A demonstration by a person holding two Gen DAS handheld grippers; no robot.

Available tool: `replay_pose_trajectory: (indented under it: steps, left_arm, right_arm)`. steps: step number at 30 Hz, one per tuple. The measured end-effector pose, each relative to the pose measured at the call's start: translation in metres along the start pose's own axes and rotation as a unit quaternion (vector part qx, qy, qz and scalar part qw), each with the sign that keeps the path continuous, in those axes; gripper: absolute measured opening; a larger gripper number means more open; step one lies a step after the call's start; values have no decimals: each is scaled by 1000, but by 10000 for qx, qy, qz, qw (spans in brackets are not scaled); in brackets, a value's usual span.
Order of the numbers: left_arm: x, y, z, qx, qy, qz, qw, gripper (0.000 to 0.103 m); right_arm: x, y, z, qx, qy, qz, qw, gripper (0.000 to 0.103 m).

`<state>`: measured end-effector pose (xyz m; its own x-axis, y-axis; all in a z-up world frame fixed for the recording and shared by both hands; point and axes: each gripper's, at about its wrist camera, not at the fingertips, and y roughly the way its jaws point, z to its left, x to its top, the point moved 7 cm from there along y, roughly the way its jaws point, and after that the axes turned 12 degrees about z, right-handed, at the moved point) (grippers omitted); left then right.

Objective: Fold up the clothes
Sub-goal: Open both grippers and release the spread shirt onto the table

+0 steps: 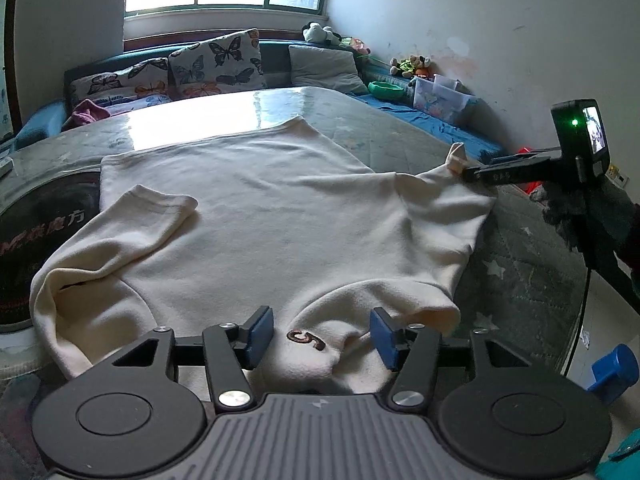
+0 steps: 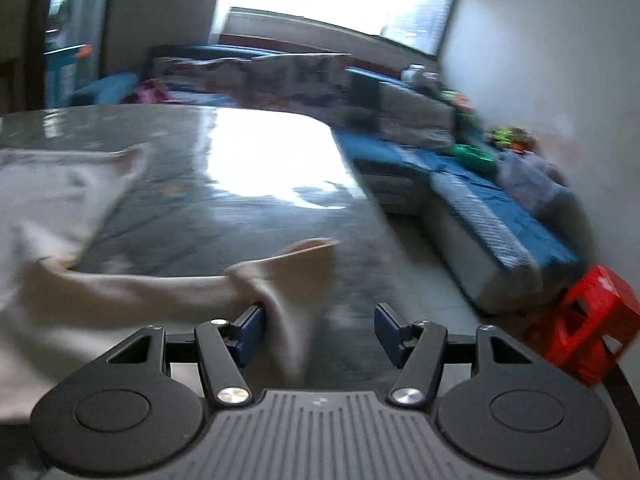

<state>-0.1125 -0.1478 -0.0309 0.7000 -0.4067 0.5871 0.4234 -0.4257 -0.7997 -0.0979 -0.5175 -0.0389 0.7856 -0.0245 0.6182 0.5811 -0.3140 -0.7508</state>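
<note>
A cream sweater (image 1: 260,208) lies spread flat on the grey table (image 1: 360,120), its left sleeve folded in over the body. My left gripper (image 1: 322,336) is open over the near collar edge; a small brown mark shows on the cloth between its blue pads (image 1: 260,336), which stand apart from it. The right sleeve stretches out to my right gripper (image 1: 468,172) at the table's right side. In the blurred right wrist view that gripper (image 2: 320,332) is open, and the sleeve cuff (image 2: 280,276) drapes against the left pad only.
A sofa with butterfly cushions (image 1: 216,60) stands behind the table, and a blue bench (image 2: 500,216) with toys and a clear box (image 1: 440,98) runs along the right wall. A red stool (image 2: 588,320) sits on the floor at right. A dark printed round item (image 1: 48,220) borders the sweater's left.
</note>
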Motion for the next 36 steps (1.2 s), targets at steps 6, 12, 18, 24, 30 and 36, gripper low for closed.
replay_pose_trajectory:
  steps: [6, 12, 18, 24, 30, 36]
  left_arm:
    - [0, 1, -2, -12, 41, -8, 10000, 64]
    - [2, -1, -3, -56, 12, 5, 10000, 64]
    - [23, -25, 12, 155, -149, -389, 9990, 63]
    - [55, -18, 48, 907, -486, -449, 9937, 51]
    - [73, 20, 67, 1422, -505, -201, 9883, 49]
    - [78, 43, 87, 1504, -880, -101, 9847, 36]
  right_arm:
    - [-9, 5, -48, -569, 630, 78, 9964, 64]
    - [-6, -15, -32, 93, 531, -188, 9984, 64]
    - [0, -15, 19, 1287, 192, -194, 9913, 65]
    - [1, -8, 36, 1533, 183, -128, 9879, 73]
    - [-5, -3, 36, 1578, 253, -110, 9871, 88]
    - [-5, 1, 38, 1626, 211, -48, 9865, 99]
